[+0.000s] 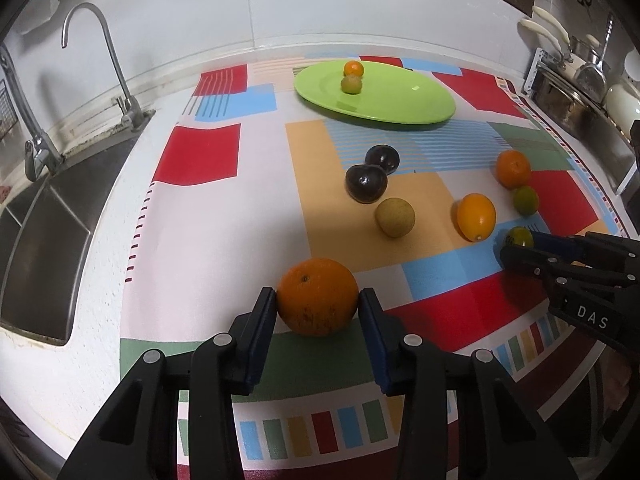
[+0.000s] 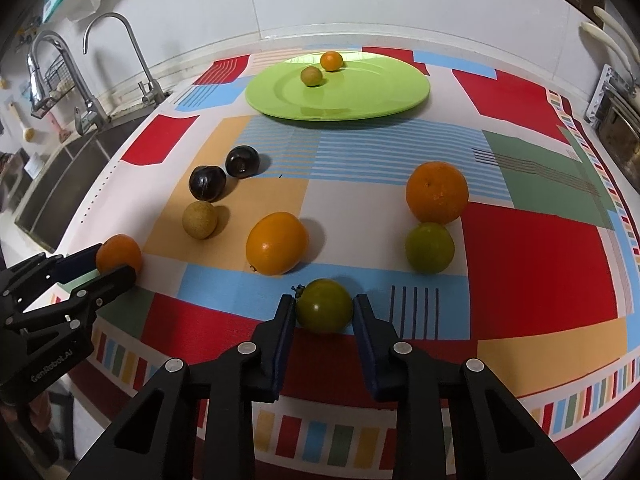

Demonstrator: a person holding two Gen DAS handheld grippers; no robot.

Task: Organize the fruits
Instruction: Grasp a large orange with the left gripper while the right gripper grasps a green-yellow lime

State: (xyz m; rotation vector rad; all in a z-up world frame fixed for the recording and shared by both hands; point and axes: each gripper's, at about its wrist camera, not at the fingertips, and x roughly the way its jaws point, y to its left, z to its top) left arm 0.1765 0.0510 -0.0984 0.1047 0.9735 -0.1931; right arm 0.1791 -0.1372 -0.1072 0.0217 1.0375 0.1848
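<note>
While left gripper (image 1: 318, 300) pinches orange (image 1: 317, 296), right gripper (image 2: 325, 307) clamps green tomato (image 2: 324, 305).

Lime-green plate (image 2: 400, 100), colour-block tablecloth (image 2: 536, 264)

Big round orange (image 1: 317, 297) down front, dull green tomato (image 2: 324, 311) near it. Scattered mid-cloth: two dark plums (image 2: 224, 174), tan round fruit (image 2: 200, 220), oval orange citrus (image 2: 277, 243), lime-green fruit (image 2: 429, 247), another orange (image 2: 437, 192). Small orange fruit (image 2: 331, 60) and small greenish fruit (image 2: 311, 76) already sitting on flat green plate (image 2: 380, 96).
</note>
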